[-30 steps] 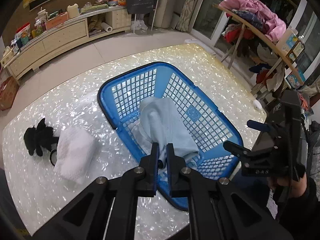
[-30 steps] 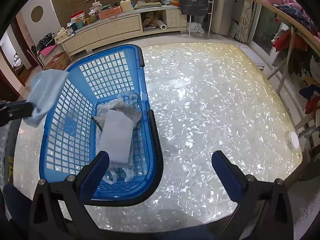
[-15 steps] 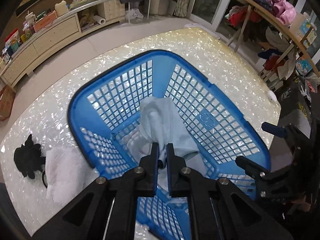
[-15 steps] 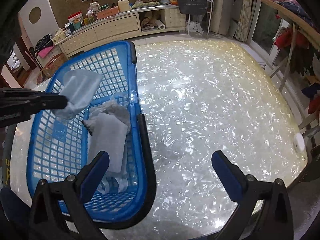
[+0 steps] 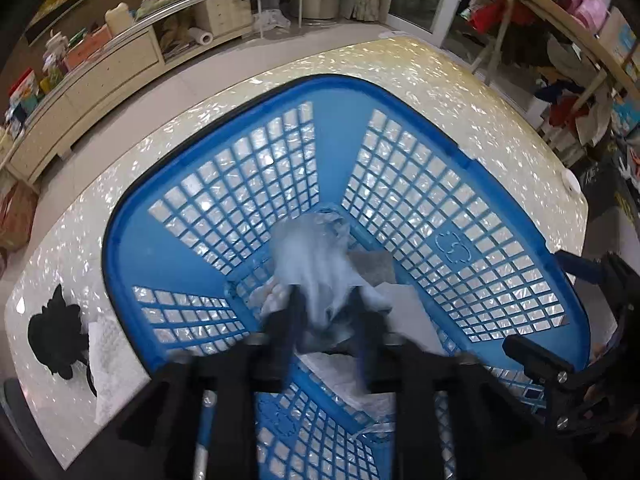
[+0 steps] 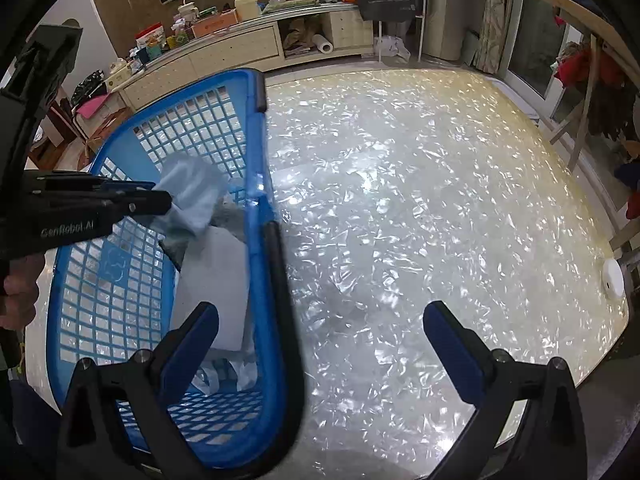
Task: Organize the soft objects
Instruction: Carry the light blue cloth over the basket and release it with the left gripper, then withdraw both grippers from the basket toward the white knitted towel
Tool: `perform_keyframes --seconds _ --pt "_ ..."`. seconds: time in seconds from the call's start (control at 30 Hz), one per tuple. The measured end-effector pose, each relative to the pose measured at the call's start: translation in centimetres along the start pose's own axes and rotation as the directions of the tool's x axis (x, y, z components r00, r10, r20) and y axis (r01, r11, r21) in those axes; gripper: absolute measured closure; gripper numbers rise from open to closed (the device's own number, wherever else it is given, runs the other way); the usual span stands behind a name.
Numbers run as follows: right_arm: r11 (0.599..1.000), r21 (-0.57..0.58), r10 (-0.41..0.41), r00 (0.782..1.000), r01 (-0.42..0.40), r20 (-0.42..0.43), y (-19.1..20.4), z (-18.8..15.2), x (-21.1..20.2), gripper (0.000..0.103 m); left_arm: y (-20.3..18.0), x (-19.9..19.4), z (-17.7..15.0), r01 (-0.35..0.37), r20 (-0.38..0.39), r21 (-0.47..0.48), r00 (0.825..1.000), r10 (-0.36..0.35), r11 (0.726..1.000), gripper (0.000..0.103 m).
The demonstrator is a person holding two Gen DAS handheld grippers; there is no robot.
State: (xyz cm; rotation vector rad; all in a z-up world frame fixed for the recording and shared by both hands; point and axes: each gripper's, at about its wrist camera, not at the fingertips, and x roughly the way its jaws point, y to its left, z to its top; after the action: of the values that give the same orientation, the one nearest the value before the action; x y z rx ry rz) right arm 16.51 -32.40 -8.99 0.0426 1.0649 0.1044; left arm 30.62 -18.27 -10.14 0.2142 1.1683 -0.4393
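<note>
The left claw [image 5: 326,320] is held inside the blue basket [image 5: 168,248], its jaws opening, with the light blue cloth [image 5: 316,256] still between them, hanging over the white and grey cloths [image 6: 216,280] piled on the basket floor. The right claw [image 6: 320,340] is spread wide and empty over the basket's rim and the pearly bench [image 6: 440,200]. A white towel [image 5: 108,356] and a black soft toy [image 5: 52,340] are seen lying on the bench just beside the basket.
</note>
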Motion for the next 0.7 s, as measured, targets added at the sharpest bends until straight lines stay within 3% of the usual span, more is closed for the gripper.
perform_keyframes --seconds 0.03,0.1,0.17,0.37,0.53,0.7 --pt "1.0 0.002 0.0 1.0 0.0 0.0 -0.1 -0.1 -0.1 0.001 -0.3 -0.2 -0.1 -0.008 0.004 0.014 1.0 0.007 1.0 0.047" --pt "1.0 0.008 -0.003 1.0 0.003 0.001 -0.2 -0.1 -0.2 0.001 -0.8 -0.6 -0.2 -0.038 0.019 0.038 0.999 0.037 0.999 0.036" --pt "1.0 0.014 -0.003 1.0 0.003 0.004 -0.3 -0.2 -0.5 0.001 -0.9 -1.3 -0.3 -0.069 0.029 0.044 0.997 0.068 0.997 0.034" --pt "1.0 0.017 -0.001 1.0 0.0 0.02 0.2 -0.3 -1.6 0.001 0.2 -4.4 -0.9 -0.061 0.061 0.003 0.996 0.061 0.998 0.033" --pt "1.0 -0.007 0.01 0.999 -0.009 0.042 1.8 -0.4 -3.2 0.001 1.4 -8.0 -3.1 -0.043 0.107 -0.047 0.993 0.047 0.998 0.021" --pt "0.999 -0.029 0.017 0.998 -0.015 0.058 3.7 -0.8 -4.8 0.001 1.8 -10.7 -5.9 -0.052 0.14 -0.082 0.988 0.063 0.995 0.019"
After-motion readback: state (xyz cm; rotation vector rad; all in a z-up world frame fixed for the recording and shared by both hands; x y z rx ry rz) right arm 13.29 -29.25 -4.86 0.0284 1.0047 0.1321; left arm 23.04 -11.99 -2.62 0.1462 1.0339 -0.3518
